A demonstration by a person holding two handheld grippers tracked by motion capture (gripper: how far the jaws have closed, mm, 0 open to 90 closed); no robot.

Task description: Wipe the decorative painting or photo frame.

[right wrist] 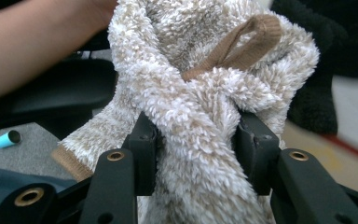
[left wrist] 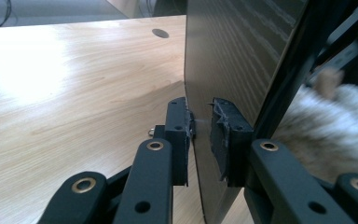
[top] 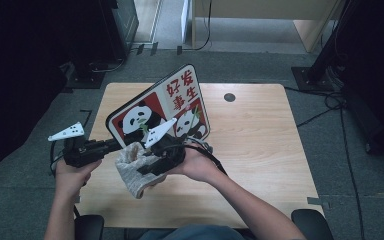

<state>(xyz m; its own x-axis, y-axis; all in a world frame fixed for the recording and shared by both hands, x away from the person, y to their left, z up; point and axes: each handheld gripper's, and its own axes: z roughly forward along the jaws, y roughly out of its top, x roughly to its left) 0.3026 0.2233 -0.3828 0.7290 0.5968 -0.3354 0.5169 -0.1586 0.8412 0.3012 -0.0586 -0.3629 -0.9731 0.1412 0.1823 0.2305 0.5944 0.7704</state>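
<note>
Forearms enter from the bottom of the high view, each hand carrying a gripper above the wooden table [top: 260, 150]. Left gripper [top: 114, 144] reaches level to the lower edge of a panda board [top: 180, 102], which stands tilted up off the tabletop. Right gripper [top: 147, 165] sits just beside it, with a fluffy towel [top: 130, 172] bunched against the board's printed face.

Left gripper view: board [left wrist: 233, 51] runs edge-on between the jaws. One pad touches it; the other stands a sliver off. Grip looks slack, nearly narrow.

Right gripper view: jaws squeezed narrow on the towel [right wrist: 200, 116], pile bulging out both sides, a tan loop [right wrist: 242, 42] on top. Small blue tube [right wrist: 5, 138] lies on the floor beyond.

Judgement: wiping the board is the step in hand, the cloth already at the surface. Next move calls for a firmer left hold so the board does not slip, then dragging the towel across the face.
</note>
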